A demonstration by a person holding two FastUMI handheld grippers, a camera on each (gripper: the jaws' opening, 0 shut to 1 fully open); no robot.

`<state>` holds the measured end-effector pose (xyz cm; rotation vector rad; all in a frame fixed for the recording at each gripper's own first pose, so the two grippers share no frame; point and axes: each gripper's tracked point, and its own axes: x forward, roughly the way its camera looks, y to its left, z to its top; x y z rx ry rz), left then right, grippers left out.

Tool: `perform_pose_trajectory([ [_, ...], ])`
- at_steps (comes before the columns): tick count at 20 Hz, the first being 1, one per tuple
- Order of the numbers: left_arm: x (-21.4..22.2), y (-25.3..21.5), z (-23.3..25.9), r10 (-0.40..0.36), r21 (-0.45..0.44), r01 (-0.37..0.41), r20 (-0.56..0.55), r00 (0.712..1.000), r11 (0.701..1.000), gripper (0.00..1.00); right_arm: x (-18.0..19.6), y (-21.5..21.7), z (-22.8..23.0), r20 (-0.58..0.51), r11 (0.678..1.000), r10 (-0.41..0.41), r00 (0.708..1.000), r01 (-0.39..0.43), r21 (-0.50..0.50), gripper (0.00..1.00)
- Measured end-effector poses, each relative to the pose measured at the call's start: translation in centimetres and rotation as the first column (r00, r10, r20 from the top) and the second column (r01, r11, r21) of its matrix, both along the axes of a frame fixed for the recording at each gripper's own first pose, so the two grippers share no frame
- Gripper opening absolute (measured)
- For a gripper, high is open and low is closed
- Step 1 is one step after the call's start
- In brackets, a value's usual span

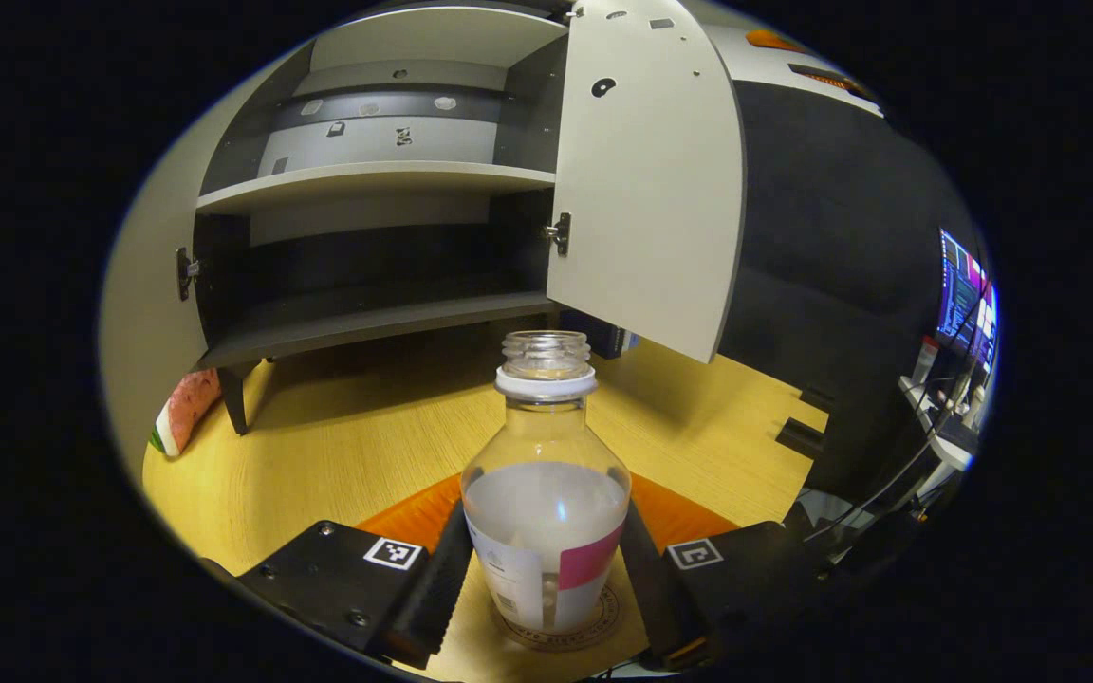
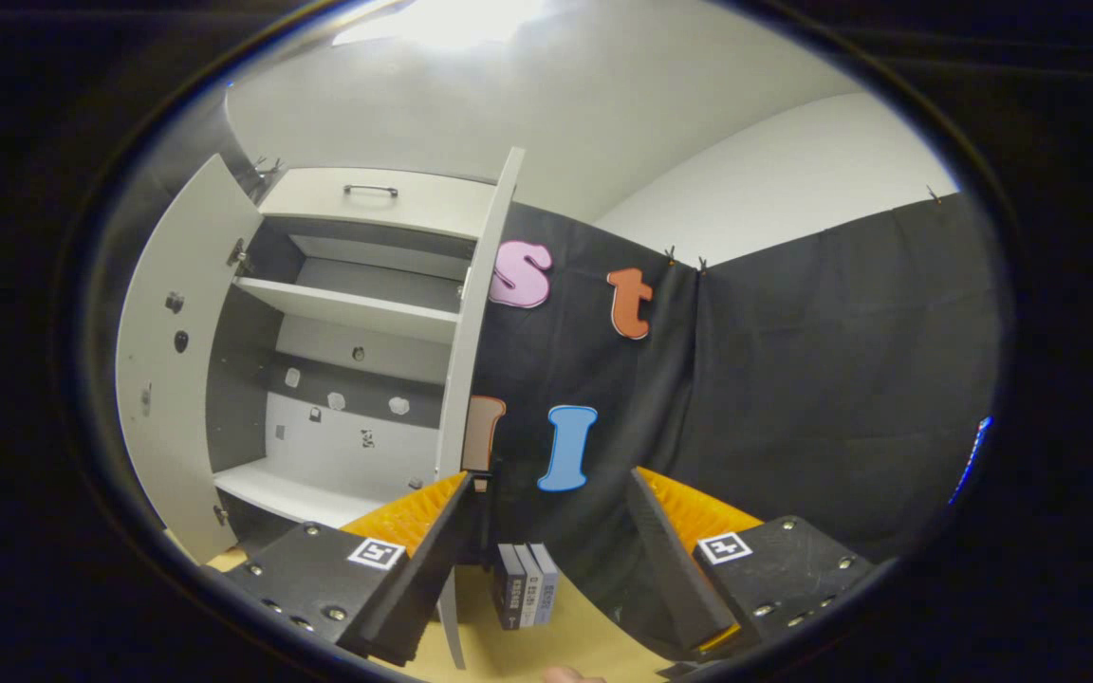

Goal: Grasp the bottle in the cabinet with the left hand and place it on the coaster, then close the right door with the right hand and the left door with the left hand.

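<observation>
1. Clear plastic bottle [image 1: 546, 493], uncapped and part full of pale liquid, stands upright on the round coaster [image 1: 561, 634] at the wooden tabletop's [image 1: 347, 455] near edge.
2. The left gripper [image 1: 546, 593] brackets the bottle's base; whether the fingers press it or merely flank it cannot be told.
3. The right gripper [image 2: 546, 560] gapes wide, empty.
4. Both doors of the cabinet [image 1: 376, 175] stand open: the right door [image 1: 646, 180] and the left door [image 2: 172, 370].

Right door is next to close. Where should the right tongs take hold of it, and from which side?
Take the right door by its free vertical edge, which stands edge-on to the right tongs. Come straight from the front, open jaws astride the thin panel, one finger on each face. Its inner face is flat and bare, so the slim edge looks the likeliest hold.
</observation>
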<state>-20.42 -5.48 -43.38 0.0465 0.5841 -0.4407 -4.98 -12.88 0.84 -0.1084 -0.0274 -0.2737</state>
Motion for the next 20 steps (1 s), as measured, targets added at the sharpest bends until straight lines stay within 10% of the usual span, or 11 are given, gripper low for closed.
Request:
perform_pose_trajectory([
  [20,-1.2,1.8,1.1,0.048,0.092,-0.05,0.024,0.999,0.995,0.99,1.7,1.8,-1.3,-0.018,0.996,0.082,0.996,-0.082,0.025,0.96],
])
